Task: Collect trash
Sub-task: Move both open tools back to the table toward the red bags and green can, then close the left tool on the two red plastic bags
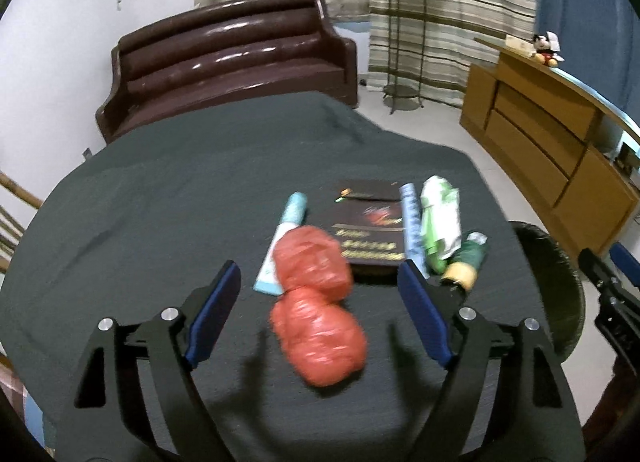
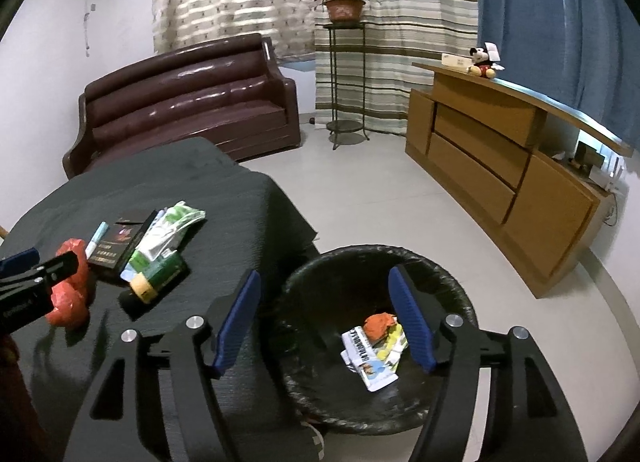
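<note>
The left gripper (image 1: 320,306) hangs over the grey-clothed table (image 1: 160,222) with its jaws spread apart and nothing clamped; a crumpled red plastic bag (image 1: 316,306) lies on the cloth between its blue pads (image 1: 216,314), touching neither. At one o'clock from the bag lie a dark cigarette carton (image 1: 368,226), a pale blue tube (image 1: 286,238), a green-and-white wrapper (image 1: 438,218) and a green bottle with a yellow cap (image 1: 466,262), all crowded near the table's right edge. At eleven o'clock the cloth runs bare to the far edge. The right gripper (image 2: 324,318) hovers with its jaws apart and empty above the black-lined trash bin (image 2: 452,286), which stands on the floor just beside the table's edge and holds printed papers (image 2: 368,358) and an orange scrap (image 2: 378,324). At one o'clock from the bin, pale floor (image 2: 368,198) lies open toward the wooden cabinet (image 2: 500,166).
</note>
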`<state>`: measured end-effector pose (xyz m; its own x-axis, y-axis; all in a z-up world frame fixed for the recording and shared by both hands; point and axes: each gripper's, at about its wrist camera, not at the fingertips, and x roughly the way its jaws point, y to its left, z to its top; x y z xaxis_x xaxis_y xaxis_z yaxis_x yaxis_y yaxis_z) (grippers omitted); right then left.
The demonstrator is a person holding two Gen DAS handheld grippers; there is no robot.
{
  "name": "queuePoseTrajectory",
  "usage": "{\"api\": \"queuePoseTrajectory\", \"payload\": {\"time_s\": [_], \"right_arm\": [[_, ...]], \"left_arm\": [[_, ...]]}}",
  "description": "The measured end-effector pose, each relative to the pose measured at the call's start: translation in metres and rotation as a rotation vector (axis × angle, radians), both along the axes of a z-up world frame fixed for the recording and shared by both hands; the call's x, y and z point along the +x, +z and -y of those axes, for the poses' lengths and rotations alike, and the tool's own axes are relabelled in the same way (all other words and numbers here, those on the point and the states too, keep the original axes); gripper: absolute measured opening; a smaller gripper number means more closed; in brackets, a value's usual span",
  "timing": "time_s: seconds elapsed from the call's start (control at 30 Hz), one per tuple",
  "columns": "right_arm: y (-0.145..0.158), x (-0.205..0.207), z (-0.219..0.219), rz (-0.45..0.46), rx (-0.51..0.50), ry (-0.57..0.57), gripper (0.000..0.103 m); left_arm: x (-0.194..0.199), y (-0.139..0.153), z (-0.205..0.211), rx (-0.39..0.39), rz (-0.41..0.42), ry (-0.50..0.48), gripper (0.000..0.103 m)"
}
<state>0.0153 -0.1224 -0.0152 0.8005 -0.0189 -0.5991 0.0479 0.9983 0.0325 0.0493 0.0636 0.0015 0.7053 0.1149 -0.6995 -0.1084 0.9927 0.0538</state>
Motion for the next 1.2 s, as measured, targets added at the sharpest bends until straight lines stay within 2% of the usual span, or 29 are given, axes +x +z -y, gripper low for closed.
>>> {"api": "queuePoseTrajectory", "payload": {"time_s": [0.3, 0.43, 0.57, 0.87, 1.2], "right_arm": [[0.000, 0.000, -0.011, -0.013, 0.003, 0.018, 0.066], [-0.001, 0.000, -0.019, -0.021, 0.008, 0.030, 0.066], [-0.001, 0.000, -0.026, -0.026, 0.013, 0.047, 0.066], [0.008, 0.002, -0.048, -0.026, 0.020, 0.081, 0.066], [0.005, 0.015, -0.085, -0.071, 0.037, 0.130, 0.066]], "left_arm": [[0.001, -0.018, -0.003, -0.026, -0.053, -0.025, 0.078], [0.000, -0.024, -0.007, -0.053, -0.077, -0.044, 0.052], [-0.007, -0.024, -0.011, -0.064, -0.066, -0.067, 0.041], [-0.026, -0.010, -0.024, -0.058, -0.017, -0.090, 0.040], [-0.027, -0.003, -0.065, -0.026, -0.007, -0.042, 0.040]]}}
